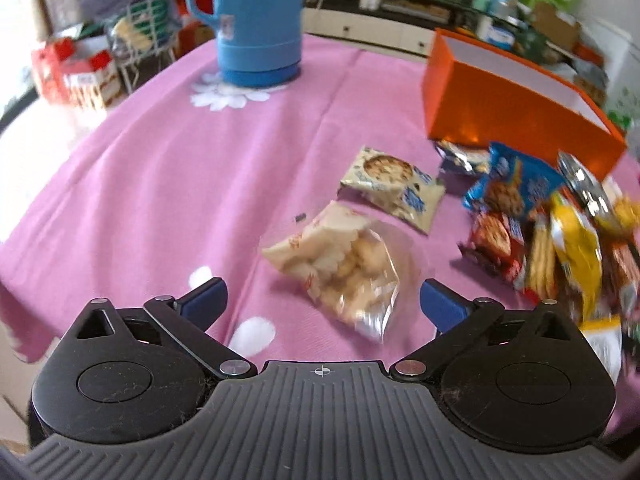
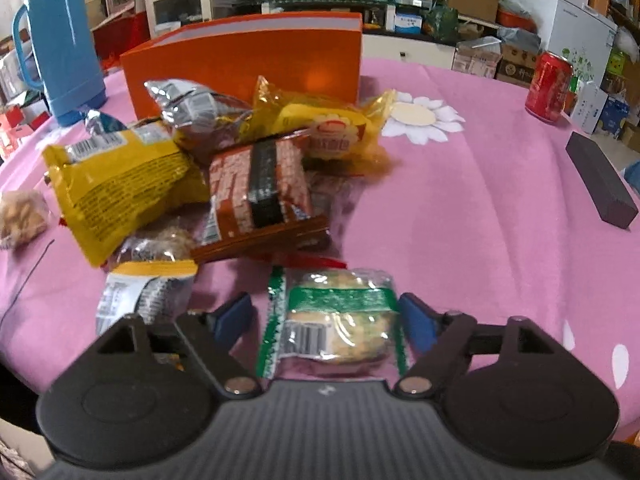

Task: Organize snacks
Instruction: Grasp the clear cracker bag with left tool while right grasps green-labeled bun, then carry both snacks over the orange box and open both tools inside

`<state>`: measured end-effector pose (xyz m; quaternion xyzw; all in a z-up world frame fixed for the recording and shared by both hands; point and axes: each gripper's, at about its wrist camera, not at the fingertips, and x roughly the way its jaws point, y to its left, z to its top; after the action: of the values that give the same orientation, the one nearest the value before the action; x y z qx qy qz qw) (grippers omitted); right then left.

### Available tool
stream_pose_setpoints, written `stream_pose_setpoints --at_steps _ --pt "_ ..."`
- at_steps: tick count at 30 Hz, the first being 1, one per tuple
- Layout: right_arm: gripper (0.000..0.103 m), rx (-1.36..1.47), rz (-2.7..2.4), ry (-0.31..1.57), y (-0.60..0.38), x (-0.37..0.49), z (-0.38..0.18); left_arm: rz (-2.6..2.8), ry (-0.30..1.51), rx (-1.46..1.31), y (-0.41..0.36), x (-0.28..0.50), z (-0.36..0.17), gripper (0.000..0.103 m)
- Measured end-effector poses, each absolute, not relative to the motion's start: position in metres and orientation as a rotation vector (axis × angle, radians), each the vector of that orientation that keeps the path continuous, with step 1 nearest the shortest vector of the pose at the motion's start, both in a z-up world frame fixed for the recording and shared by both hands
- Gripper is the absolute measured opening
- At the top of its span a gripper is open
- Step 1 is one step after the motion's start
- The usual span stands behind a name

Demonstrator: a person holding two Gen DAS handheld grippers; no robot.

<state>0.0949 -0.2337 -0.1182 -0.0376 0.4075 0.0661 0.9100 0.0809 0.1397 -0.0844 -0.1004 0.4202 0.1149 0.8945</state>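
My left gripper is open above the pink tablecloth, with a clear bag of small biscuits lying between and just ahead of its fingers. A cream cookie packet lies beyond it. My right gripper is open around a green-edged clear pastry packet that lies flat on the cloth. A pile of snack packets lies ahead: a yellow one, a brown one, a silver one. The open orange box stands behind them and also shows in the left wrist view.
A blue thermos stands at the far side of the table. A red soda can and a dark rectangular block sit at the right. Cluttered shelves and boxes surround the table.
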Motion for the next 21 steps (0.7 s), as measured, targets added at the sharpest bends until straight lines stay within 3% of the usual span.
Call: stream_pose_setpoints --at_steps 4,6,7,9,11,13,21 --pt "0.083 -0.075 0.134 0.84 -0.234 0.094 -0.118 0.232 0.914 -0.241 0.141 0.109 -0.096 0.082" --pt "0.083 -0.078 0.132 0.836 -0.233 0.094 -0.118 0.219 0.933 -0.251 0.136 0.118 -0.103 0.073" --pt "0.082 -0.077 0.131 0.832 -0.233 0.093 -0.119 0.225 0.938 -0.242 0.134 0.121 -0.107 0.065" --pt "0.073 -0.084 0.135 0.817 -0.234 0.09 -0.118 0.209 0.921 -0.275 0.136 0.119 -0.11 0.058" --pt "0.062 -0.086 0.152 0.814 -0.235 0.086 -0.115 0.171 0.915 -0.303 0.142 0.113 -0.107 0.036" --pt "0.054 -0.064 0.16 0.818 -0.239 0.084 -0.113 0.156 0.913 -0.344 0.149 0.106 -0.102 0.031" --pt "0.054 0.066 0.176 0.734 -0.255 0.064 -0.068 0.125 0.838 -0.362 0.156 0.074 -0.065 0.027"
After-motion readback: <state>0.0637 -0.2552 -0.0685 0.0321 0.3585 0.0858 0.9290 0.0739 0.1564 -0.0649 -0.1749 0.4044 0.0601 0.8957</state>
